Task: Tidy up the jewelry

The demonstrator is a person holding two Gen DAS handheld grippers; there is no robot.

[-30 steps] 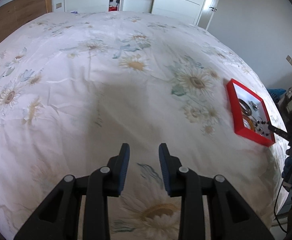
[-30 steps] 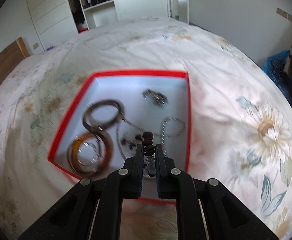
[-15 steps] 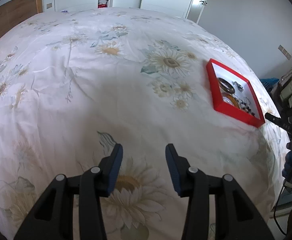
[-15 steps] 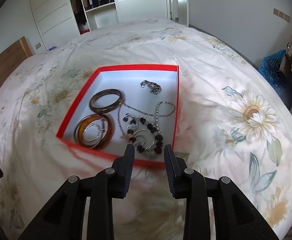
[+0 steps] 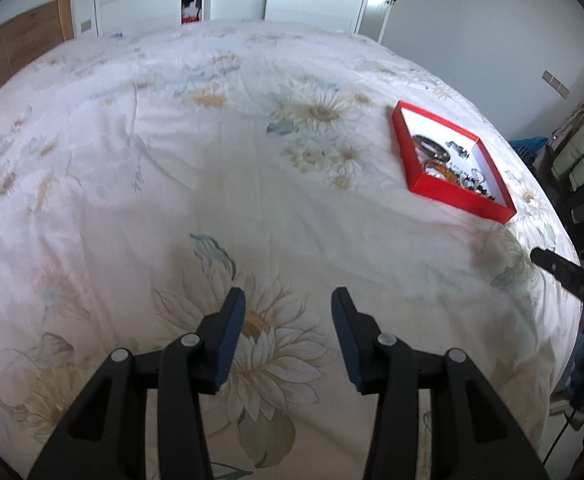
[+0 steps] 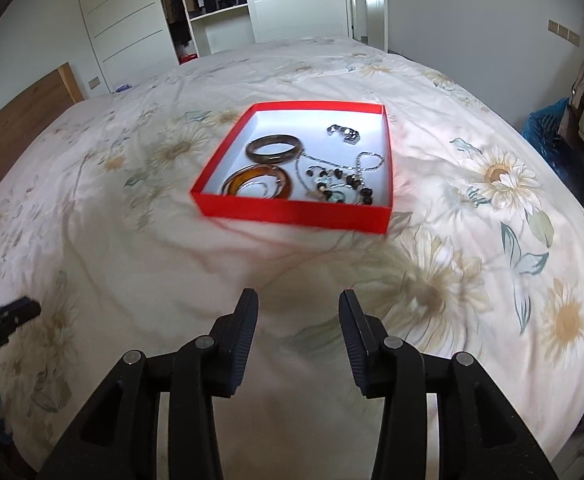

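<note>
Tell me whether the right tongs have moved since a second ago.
Yes. The right tongs have pulled back out of the red tray, which now lies well ahead of them on the bedspread, and they have opened, holding nothing.

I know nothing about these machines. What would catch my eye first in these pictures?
The bright red box on the flowered bedspread, holding bangles, a beaded necklace and chains. An amber bangle lies near its front wall, a dark bangle just behind it. In the foreground, the right claw and the left claw both hang open and empty above the bedspread.
</note>
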